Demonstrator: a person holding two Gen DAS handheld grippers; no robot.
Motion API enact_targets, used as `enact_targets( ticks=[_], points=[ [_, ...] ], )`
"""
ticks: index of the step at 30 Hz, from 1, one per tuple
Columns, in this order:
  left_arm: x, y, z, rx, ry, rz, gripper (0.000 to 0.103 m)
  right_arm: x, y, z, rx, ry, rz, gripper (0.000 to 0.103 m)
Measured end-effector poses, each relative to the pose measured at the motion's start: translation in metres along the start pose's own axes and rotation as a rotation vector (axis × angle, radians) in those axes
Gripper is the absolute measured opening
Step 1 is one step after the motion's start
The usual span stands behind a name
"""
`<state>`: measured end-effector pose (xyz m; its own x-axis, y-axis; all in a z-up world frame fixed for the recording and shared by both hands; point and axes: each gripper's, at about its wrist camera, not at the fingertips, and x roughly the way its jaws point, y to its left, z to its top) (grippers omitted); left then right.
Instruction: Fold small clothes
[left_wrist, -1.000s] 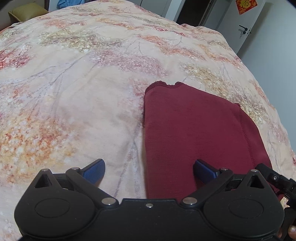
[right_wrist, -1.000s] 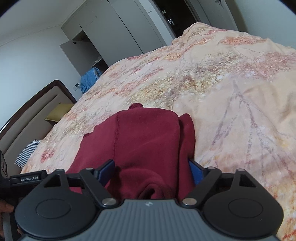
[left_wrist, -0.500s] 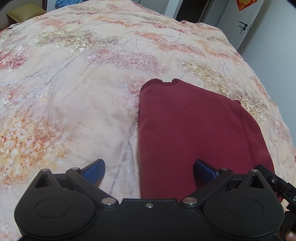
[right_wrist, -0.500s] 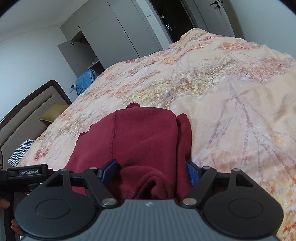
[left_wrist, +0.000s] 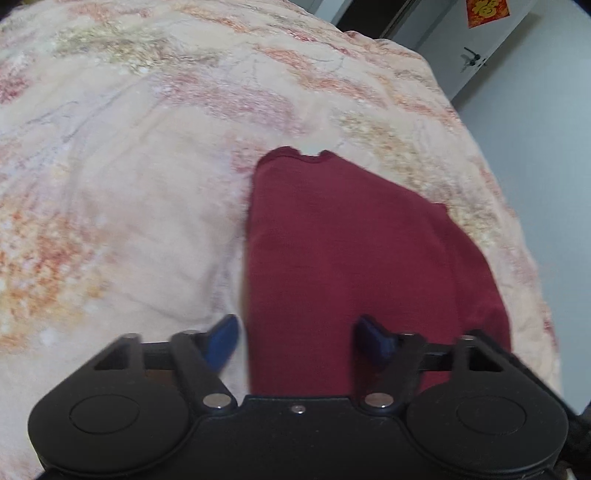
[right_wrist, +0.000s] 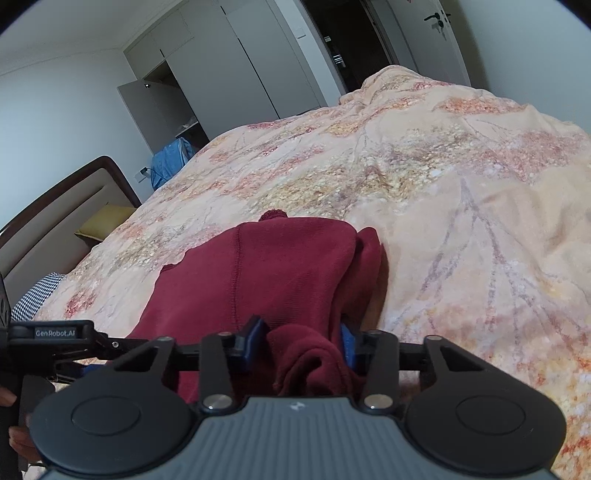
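Observation:
A dark red garment (left_wrist: 351, 251) lies partly folded on the floral bedspread (left_wrist: 129, 184). My left gripper (left_wrist: 297, 334) is open, its blue fingers astride the garment's near left edge, with nothing held. In the right wrist view the same garment (right_wrist: 280, 273) stretches away from me, and my right gripper (right_wrist: 301, 341) has closed in on a bunched fold of its near edge, with both blue pads (right_wrist: 253, 339) against the cloth. The left gripper (right_wrist: 55, 339) shows at the left edge of that view.
The bedspread (right_wrist: 461, 221) covers the whole bed. A headboard (right_wrist: 55, 206), a yellow pillow (right_wrist: 107, 225) and a checked cloth (right_wrist: 33, 295) lie at the left. Wardrobes (right_wrist: 221, 74) and a dark doorway (right_wrist: 351, 48) stand beyond the bed.
Both grippers' fingers have closed in. The left stays open around the garment's edge. The right now pinches the bunched cloth. The left view has shifted, and is blurred.

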<state>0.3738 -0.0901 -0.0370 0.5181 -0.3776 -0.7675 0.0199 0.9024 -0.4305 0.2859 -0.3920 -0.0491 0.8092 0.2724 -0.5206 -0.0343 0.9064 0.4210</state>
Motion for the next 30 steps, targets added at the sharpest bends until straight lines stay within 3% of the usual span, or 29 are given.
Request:
enact_targets(
  ticks=[3,5,7,12,17,24,30],
  points=[
    [-0.007,-0.017,0.002,0.057,-0.011,0.051,0.047,-0.007,0.004,0.004,-0.002,-0.009,0.0,0.027],
    [-0.013,-0.027,0.002,0.085,-0.021,0.064,0.031,-0.013,0.01,0.007,-0.014,-0.022,0.012,0.025],
    [-0.024,-0.036,0.002,0.106,-0.042,0.074,0.027,-0.021,0.018,0.01,-0.037,-0.039,0.023,0.024],
    [-0.065,-0.051,0.008,0.107,-0.108,0.026,0.025,-0.046,0.052,0.019,-0.146,-0.103,0.101,0.023],
    [-0.107,-0.06,0.018,0.153,-0.184,0.042,0.025,-0.063,0.097,0.028,-0.295,-0.168,0.129,0.023],
    [-0.151,-0.037,0.042,0.177,-0.26,0.114,0.025,-0.052,0.138,0.045,-0.268,-0.216,0.218,0.023],
    [-0.16,0.003,0.072,0.176,-0.281,0.178,0.025,-0.002,0.163,0.049,-0.153,-0.188,0.278,0.023]
  ],
)
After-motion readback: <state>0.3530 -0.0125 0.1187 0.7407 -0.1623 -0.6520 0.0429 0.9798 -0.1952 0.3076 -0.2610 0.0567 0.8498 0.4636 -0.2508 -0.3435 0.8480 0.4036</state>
